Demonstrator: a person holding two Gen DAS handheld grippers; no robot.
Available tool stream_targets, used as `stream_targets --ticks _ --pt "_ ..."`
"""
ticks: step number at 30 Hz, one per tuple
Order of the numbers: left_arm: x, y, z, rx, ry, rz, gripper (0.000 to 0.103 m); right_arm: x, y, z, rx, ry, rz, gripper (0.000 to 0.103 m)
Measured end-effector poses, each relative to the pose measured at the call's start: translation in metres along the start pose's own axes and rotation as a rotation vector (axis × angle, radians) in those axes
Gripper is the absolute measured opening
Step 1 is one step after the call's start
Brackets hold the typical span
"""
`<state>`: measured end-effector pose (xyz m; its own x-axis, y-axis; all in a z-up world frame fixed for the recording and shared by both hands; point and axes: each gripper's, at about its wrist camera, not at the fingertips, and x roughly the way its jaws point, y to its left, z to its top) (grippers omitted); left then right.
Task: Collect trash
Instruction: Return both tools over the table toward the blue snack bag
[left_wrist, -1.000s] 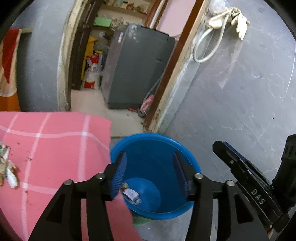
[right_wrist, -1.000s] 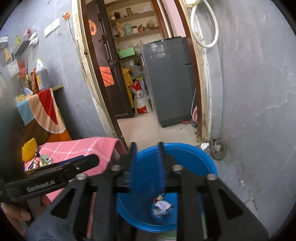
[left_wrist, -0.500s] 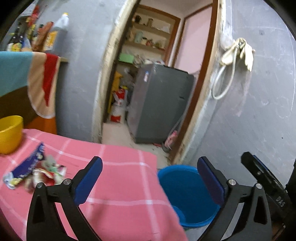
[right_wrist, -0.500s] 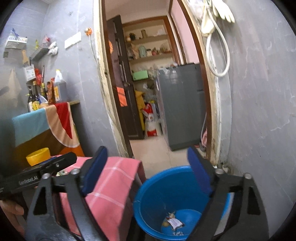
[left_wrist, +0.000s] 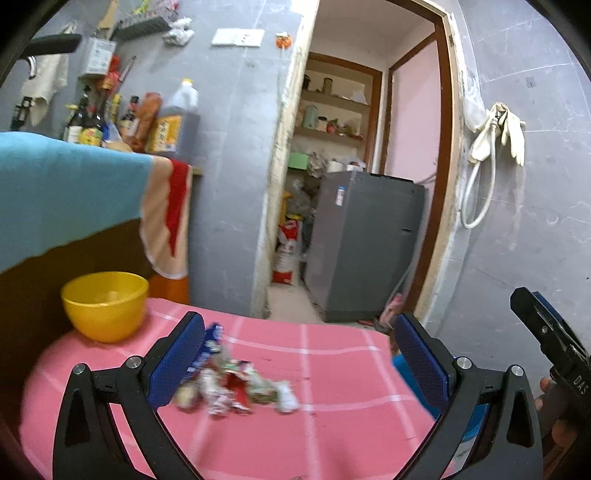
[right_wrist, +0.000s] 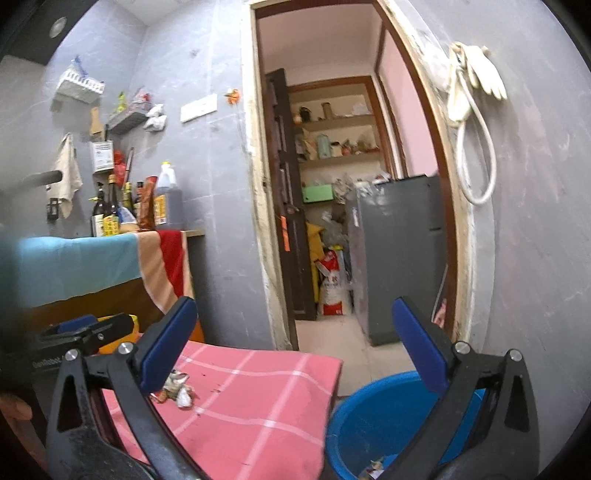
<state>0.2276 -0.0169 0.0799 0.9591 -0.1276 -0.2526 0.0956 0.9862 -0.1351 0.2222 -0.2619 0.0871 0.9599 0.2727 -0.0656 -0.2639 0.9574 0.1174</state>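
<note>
Both tongs stood empty and spread wide: the left gripper (left_wrist: 295, 360) framed a heap of crumpled foil and paper wrappers (left_wrist: 236, 387) on the pink checked tablecloth (left_wrist: 332, 369), while the right gripper (right_wrist: 291, 350) hung between table and round blue plastic bucket (right_wrist: 369, 424). A second earlier both were narrower and poised over that bucket, where scraps (right_wrist: 373, 469) now lay. That delivery looked finished; the heap was probably next. Beyond sat a yellow plastic bowl (left_wrist: 105, 304).
</note>
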Motion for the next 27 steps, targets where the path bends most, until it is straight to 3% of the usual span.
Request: stream_targets --ticks 7,13,20,27 --pt "-0.023 0.028 -0.004 0.032 -0.036 0.061 0.101 0.007 0.04 -0.006 -0.041 -0.009 0.038 0.103" --pt "-0.035 0.052 -0.016 0.068 -0.02 0.083 0.101 0.017 0.059 -0.012 -0.046 0.021 0.074 0.103" --pt "-0.031 0.078 -0.033 0.087 0.048 0.117 0.101 0.027 0.075 -0.021 -0.071 0.063 0.098 0.103" --pt "-0.006 0.102 -0.046 0.081 0.191 0.143 0.101 0.049 0.089 -0.034 -0.101 0.176 0.11 0.103"
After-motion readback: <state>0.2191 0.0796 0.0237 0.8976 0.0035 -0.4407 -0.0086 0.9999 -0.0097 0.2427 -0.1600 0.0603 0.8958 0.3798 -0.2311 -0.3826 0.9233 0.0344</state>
